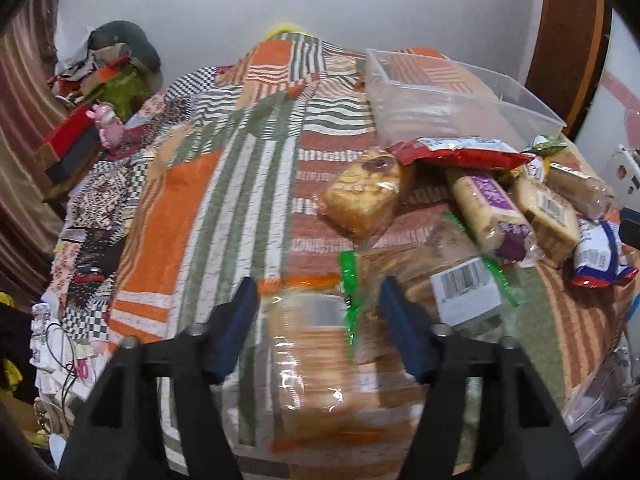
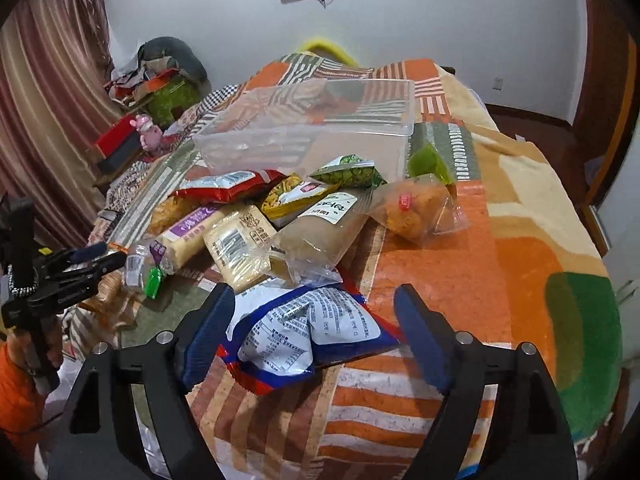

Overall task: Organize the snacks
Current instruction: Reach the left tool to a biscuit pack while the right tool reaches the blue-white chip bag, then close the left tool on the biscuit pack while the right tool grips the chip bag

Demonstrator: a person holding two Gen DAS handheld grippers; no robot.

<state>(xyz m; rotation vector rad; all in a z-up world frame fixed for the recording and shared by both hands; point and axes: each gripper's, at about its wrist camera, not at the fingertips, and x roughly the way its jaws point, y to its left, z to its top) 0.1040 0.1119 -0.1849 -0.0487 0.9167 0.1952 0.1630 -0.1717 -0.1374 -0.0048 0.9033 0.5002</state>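
Observation:
A pile of snack packets lies on a patchwork bed cover. My left gripper (image 1: pixel 316 292) is open, its jaws on either side of a clear cracker pack (image 1: pixel 308 356) with an orange band. My right gripper (image 2: pixel 314 300) is open around a blue and white packet (image 2: pixel 304 328). A clear plastic bin (image 1: pixel 452 96) stands behind the pile and also shows in the right wrist view (image 2: pixel 320 132). The left gripper (image 2: pixel 96 258) shows at the left edge of the right wrist view. Other packets: a red one (image 2: pixel 232 184), a purple-labelled one (image 2: pixel 192 228), a green pea bag (image 2: pixel 348 174).
An orange snack bag (image 2: pixel 416 210) lies to the right of the pile. A red box (image 1: pixel 68 140) and a pink toy (image 1: pixel 106 122) sit beside the bed at the left. A clothes heap (image 1: pixel 116 56) lies by the curtain. A door (image 1: pixel 568 40) stands at the right.

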